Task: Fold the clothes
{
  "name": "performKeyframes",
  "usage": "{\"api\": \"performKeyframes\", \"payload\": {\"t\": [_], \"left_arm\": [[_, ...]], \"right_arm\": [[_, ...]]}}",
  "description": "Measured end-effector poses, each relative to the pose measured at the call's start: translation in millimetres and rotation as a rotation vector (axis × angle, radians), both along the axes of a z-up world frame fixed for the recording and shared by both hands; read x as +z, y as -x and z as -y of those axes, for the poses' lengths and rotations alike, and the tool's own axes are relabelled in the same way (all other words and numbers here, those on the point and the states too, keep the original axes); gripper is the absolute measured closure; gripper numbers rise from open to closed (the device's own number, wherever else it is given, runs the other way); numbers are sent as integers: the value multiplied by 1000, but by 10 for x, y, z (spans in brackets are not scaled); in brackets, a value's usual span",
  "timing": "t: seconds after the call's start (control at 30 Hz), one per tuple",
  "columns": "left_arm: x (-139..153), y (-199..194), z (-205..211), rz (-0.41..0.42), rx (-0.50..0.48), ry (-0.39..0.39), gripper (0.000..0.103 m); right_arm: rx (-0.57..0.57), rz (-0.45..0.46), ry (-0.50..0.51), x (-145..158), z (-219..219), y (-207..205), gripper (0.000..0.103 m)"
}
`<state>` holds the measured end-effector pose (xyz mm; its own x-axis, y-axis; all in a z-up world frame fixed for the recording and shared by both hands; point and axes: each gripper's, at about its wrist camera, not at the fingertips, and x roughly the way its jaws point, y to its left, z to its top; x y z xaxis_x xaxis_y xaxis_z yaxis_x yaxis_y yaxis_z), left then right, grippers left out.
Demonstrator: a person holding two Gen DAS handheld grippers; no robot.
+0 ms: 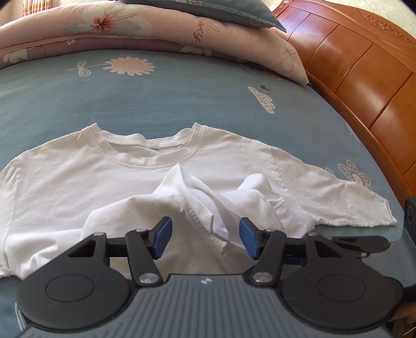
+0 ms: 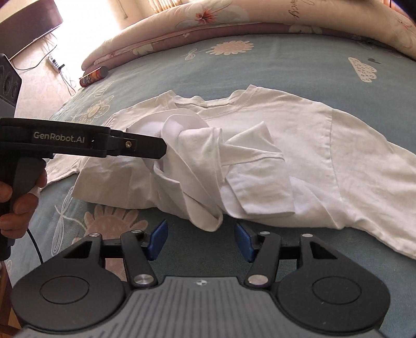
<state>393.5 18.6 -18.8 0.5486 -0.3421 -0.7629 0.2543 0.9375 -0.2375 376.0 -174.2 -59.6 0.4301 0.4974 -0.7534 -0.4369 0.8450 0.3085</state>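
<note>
Around the white T-shirt (image 1: 65,182), a blue-grey bedsheet (image 1: 156,98) printed with pale flowers and clouds is spreading smooth and flat. A thick pink floral quilt (image 1: 130,28) is lying rolled along the far side, with a dark pillow (image 1: 221,13) on top and a glossy orange wooden headboard (image 1: 364,65) curving beside it. A small printed cylindrical can (image 2: 93,76) is resting near the bed's edge. The shirt's soft cotton is lying collar-far, its lower part bunching into a crumpled heap (image 2: 208,166) at the middle. The left gripper (image 1: 205,238) is standing open, blue pads either side of a raised fold without pressing it. The right gripper (image 2: 200,240) is hovering open over bare sheet, just before the heap.
</note>
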Motion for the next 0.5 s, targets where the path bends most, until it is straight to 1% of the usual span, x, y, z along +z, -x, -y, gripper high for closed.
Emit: {"api": "performKeyframes", "payload": {"t": [0.03, 0.07, 0.1, 0.13, 0.17, 0.2, 0.23, 0.3, 0.33, 0.37, 0.43, 0.5], "left_arm": [[15, 50, -14, 7, -6, -15, 46], [23, 109, -30, 12, -15, -31, 45], [21, 187, -47, 14, -26, -52, 44], [15, 257, -71, 16, -33, -72, 41], [3, 328, -95, 19, -40, -92, 41], [-17, 413, -100, 26, -51, -119, 41], [-38, 500, -93, 36, -64, -148, 41], [-83, 661, -67, 58, -90, -207, 39], [-113, 728, -28, 76, -107, -241, 35], [-146, 803, 32, 100, -125, -280, 34], [-182, 940, 176, 164, -156, -347, 33], [-200, 1057, 320, 240, -168, -398, 31]], "right_arm": [[26, 15, 13, -19, -51, -28, 48], [42, 32, 26, -26, -90, -47, 49], [56, 44, 38, -28, -116, -61, 53], [66, 53, 51, -21, -130, -68, 60], [73, 55, 55, -4, -126, -68, 63], [81, 51, 51, 17, -110, -65, 73], [89, 43, 44, 43, -92, -58, 89], [102, 24, 17, 120, -55, -29, 93], [107, 6, -16, 170, -33, -11, 95], [106, -17, -49, 214, -22, -2, 95], [102, -65, -114, 299, -17, 10, 97], [95, -99, -185, 398, -26, 38, 97]]}}
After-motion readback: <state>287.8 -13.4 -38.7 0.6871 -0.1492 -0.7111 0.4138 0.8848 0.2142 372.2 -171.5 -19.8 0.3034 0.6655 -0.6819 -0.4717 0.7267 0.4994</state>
